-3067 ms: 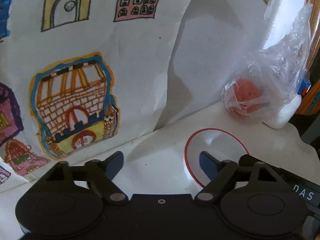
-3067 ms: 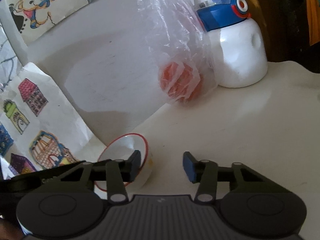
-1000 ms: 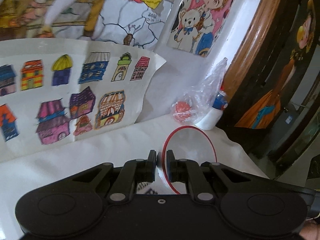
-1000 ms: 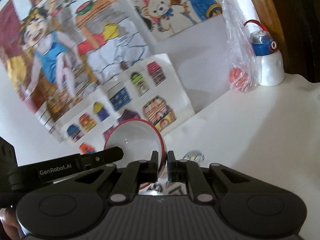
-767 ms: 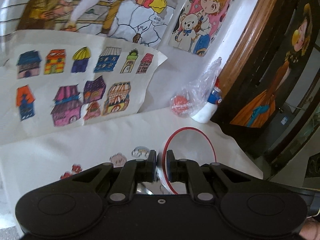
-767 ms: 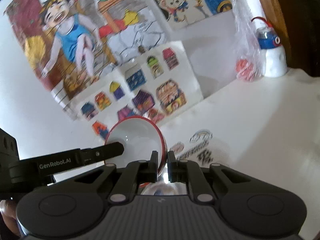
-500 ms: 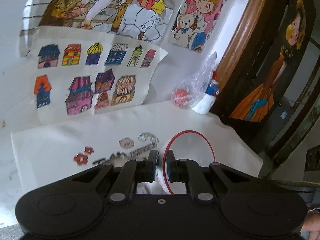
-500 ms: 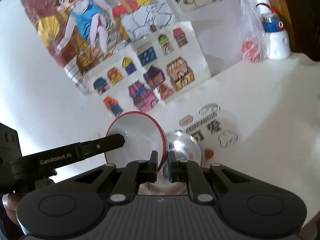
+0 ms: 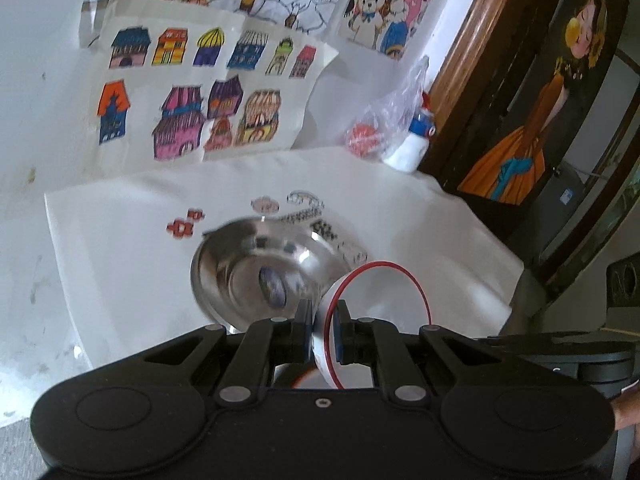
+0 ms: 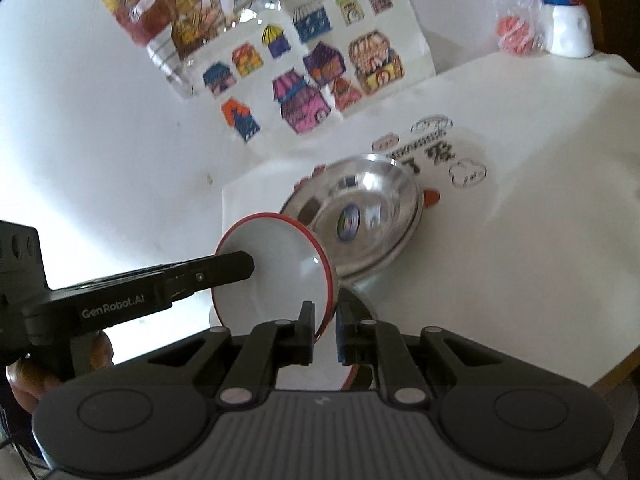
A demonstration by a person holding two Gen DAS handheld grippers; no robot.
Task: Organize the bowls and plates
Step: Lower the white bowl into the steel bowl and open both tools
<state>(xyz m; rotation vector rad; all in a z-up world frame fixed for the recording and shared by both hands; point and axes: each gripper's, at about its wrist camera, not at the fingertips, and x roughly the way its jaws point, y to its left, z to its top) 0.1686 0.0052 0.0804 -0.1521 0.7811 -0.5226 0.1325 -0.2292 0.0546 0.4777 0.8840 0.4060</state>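
A white bowl with a red rim (image 9: 376, 300) (image 10: 276, 276) is held in the air by both grippers at opposite sides of its rim. My left gripper (image 9: 322, 330) is shut on its left edge. My right gripper (image 10: 325, 330) is shut on its right edge. The left gripper's finger (image 10: 224, 266) shows across the bowl in the right wrist view. A shiny steel bowl (image 9: 264, 268) (image 10: 360, 216) sits on the white table just beyond the held bowl. Another red-rimmed white dish (image 10: 304, 380) lies below, mostly hidden by the right gripper.
The white tablecloth (image 9: 120, 232) (image 10: 540, 200) has printed cartoon marks. Children's drawings (image 9: 192, 104) hang on the wall behind. A plastic bag with a red item (image 9: 366, 136) and a white bottle (image 9: 412, 148) stand at the far right corner. The table's edges drop off at left and right.
Both grippers closed on the red-rimmed bowl, lifted it and carried it back from the far corner. The steel bowl has come into view just beyond it.
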